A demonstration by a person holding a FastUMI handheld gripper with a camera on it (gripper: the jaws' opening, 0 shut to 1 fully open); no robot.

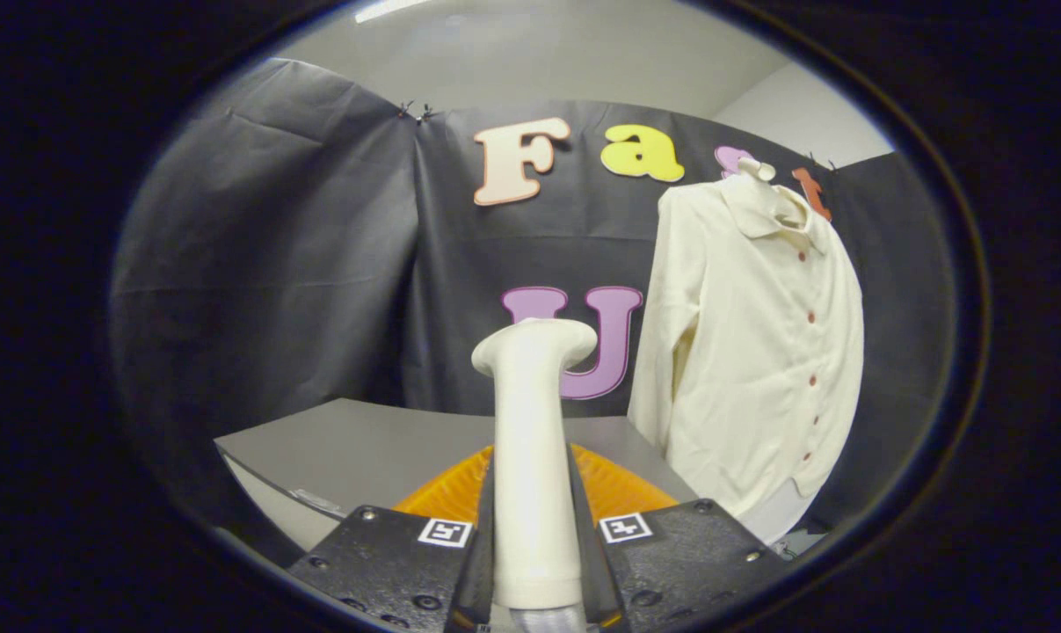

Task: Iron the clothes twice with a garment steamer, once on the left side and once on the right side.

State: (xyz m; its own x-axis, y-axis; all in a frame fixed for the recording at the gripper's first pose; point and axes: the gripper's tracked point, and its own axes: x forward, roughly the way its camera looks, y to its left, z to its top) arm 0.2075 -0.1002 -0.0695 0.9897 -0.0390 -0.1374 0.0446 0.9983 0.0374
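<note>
Steamer (534, 457) first: the cream-white garment steamer stands upright between the gripper's (535, 536) two fingers, its long handle rising from between them and its flared head topping out just in front of the booth wall. Both fingers press against the sides of the handle, one on each side, closed in to the handle's width, so the tool is clenched on the steamer. A small square marker (445, 532) sits on the left finger block, and a second one on the right.

Just behind the fingers, and partly hidden by them and the handle, lies an orange ribbed thing (614, 488) on the grey table (363, 448); I cannot tell what it is. The tabletop stretches back toward the wall, its near edge curving off to the left.

Further back and to the right of the steamer, well apart from it, hangs the cream shirt (750, 352) on a pale hanger stand (756, 171). It has a collar, long sleeves and a row of small reddish buttons (811, 316) down its front, and its lower hem reaches below the table's level.
</note>
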